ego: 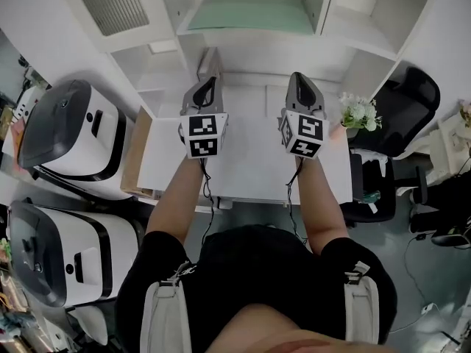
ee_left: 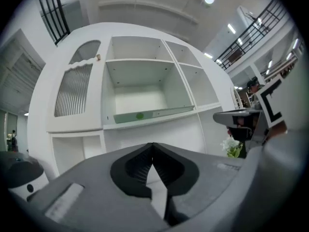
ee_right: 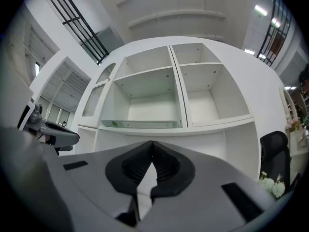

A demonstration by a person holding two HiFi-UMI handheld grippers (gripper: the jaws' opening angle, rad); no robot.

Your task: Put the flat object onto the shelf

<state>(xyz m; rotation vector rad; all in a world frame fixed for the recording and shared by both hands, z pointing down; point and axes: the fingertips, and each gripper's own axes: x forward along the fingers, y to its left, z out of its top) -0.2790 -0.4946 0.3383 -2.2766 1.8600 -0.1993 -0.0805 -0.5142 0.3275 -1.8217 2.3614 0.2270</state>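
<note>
A flat pale-green board [ego: 246, 13] lies on the white shelf [ego: 257, 39] of the cabinet ahead; it also shows as a thin green board [ee_left: 149, 114] in the left gripper view and as a green board [ee_right: 140, 124] in the right gripper view. My left gripper [ego: 211, 81] hovers over the white table [ego: 250, 164] below the shelf, jaws shut with nothing between them. My right gripper [ego: 297, 77] is level beside it, also shut and empty. The closed tips of the left gripper [ee_left: 153, 146] and of the right gripper [ee_right: 152, 144] both point at the cabinet, well short of the board.
A small pot of white flowers [ego: 359, 112] stands at the table's right edge, with a black office chair [ego: 401, 105] beyond it. Two white-and-black machines [ego: 70, 127] sit on the left, next to a brown panel [ego: 135, 153]. Open white cabinet compartments [ee_right: 212, 98] flank the shelf.
</note>
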